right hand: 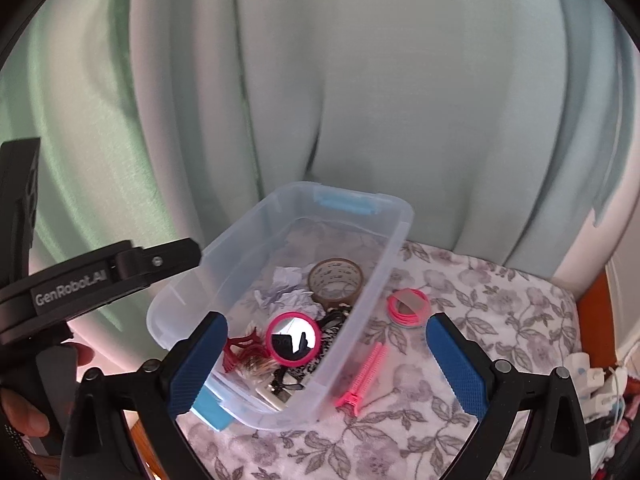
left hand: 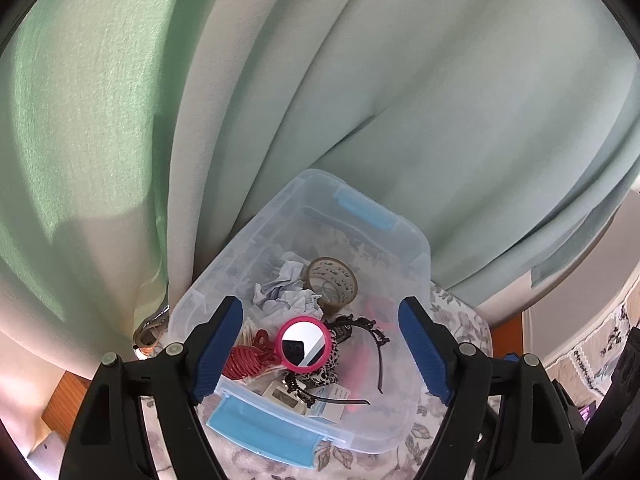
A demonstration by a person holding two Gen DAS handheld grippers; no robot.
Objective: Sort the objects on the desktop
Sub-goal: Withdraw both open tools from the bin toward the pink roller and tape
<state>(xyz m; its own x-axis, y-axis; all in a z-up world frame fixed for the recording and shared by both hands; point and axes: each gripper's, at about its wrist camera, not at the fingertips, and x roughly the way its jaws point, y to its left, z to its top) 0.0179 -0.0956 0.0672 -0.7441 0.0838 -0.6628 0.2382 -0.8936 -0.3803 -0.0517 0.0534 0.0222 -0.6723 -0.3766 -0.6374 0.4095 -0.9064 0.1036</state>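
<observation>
A clear plastic bin (left hand: 424, 248) (right hand: 404, 216) with blue latches stands on a floral cloth. In it lie a pink round mirror (left hand: 304, 344) (right hand: 293, 340), a brown tape roll (left hand: 332, 280) (right hand: 336, 280), crumpled paper (left hand: 284, 288) (right hand: 288, 288), a red hair claw (left hand: 246, 360) (right hand: 240, 348) and a black headband (left hand: 376, 340). Outside, to the bin's right, are a pink hair clip (right hand: 362, 376) and a bundle of pink hair ties (right hand: 408, 303). My left gripper (left hand: 320, 312) hovers open over the bin, holding nothing. My right gripper (right hand: 327, 322) is wide open and straddles the bin's right wall.
A pale green curtain (right hand: 400, 100) hangs right behind the bin. The floral cloth (right hand: 480, 300) runs right to a wooden edge (right hand: 596, 312). In the right wrist view, the left gripper's black body (right hand: 72, 280) and a hand (right hand: 24, 416) fill the left side.
</observation>
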